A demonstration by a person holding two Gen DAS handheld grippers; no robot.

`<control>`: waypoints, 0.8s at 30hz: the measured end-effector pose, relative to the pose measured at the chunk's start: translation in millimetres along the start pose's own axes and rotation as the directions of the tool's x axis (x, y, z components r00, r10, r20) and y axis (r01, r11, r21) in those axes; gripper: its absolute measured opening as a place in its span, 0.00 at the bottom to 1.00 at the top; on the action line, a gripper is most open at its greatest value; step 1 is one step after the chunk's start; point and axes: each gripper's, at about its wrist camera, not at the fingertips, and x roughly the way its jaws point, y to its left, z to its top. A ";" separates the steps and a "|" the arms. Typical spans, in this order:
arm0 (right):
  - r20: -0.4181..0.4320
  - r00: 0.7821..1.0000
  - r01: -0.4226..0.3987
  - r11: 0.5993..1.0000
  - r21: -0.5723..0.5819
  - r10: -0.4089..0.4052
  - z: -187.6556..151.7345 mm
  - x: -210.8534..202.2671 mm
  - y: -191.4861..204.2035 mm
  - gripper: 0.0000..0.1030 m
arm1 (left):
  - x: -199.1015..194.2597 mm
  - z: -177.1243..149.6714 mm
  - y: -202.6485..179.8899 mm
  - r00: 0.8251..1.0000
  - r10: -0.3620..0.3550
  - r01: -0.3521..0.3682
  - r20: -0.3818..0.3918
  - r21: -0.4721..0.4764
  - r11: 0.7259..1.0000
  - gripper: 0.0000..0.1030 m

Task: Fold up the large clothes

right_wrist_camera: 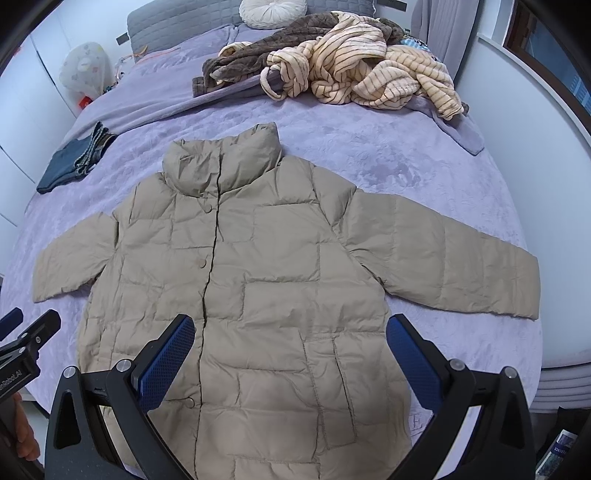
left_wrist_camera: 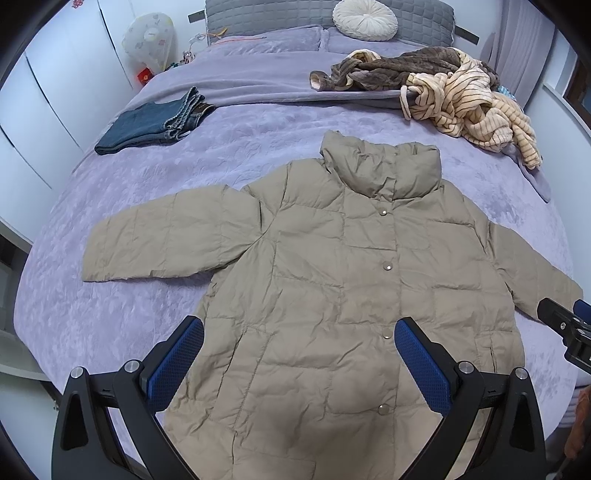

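The beige quilted puffer jacket (left_wrist_camera: 332,288) lies flat, buttoned, mid-frame on the lavender bedspread (left_wrist_camera: 110,302). Left gripper (left_wrist_camera: 299,354) and right gripper (right_wrist_camera: 291,350) hover wide apart, empty, above its hem. Best start: pinch a sleeve cuff, fold inward.

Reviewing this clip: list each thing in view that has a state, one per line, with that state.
puffer jacket: spread flat, front up, snapped shut, sleeves out, unfolded
jeans: folded, set aside
brown robe: crumpled heap, unfolded
striped garment: crumpled heap, unfolded
left gripper: open, holding nothing
right gripper: open, holding nothing
round cushion: leaning at headboard
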 end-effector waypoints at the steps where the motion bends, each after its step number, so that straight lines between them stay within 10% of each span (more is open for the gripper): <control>1: -0.001 1.000 0.000 1.000 -0.001 0.000 0.2 0.4 -0.1 1.00 | 1.0 0.1 0.7 1.000 0.000 0.000 0.000 -0.002 1.000 1.00; 17: -0.034 0.997 -0.062 0.998 0.032 0.063 -5.4 12.1 16.2 1.00 | 17.7 -2.1 24.6 1.000 -0.021 0.020 -0.020 -0.051 0.999 1.00; 24: -0.019 0.991 -0.129 0.989 0.079 0.131 -9.1 20.0 31.1 1.00 | 55.5 -10.0 74.8 0.982 -0.181 0.168 -0.061 -0.170 0.971 1.00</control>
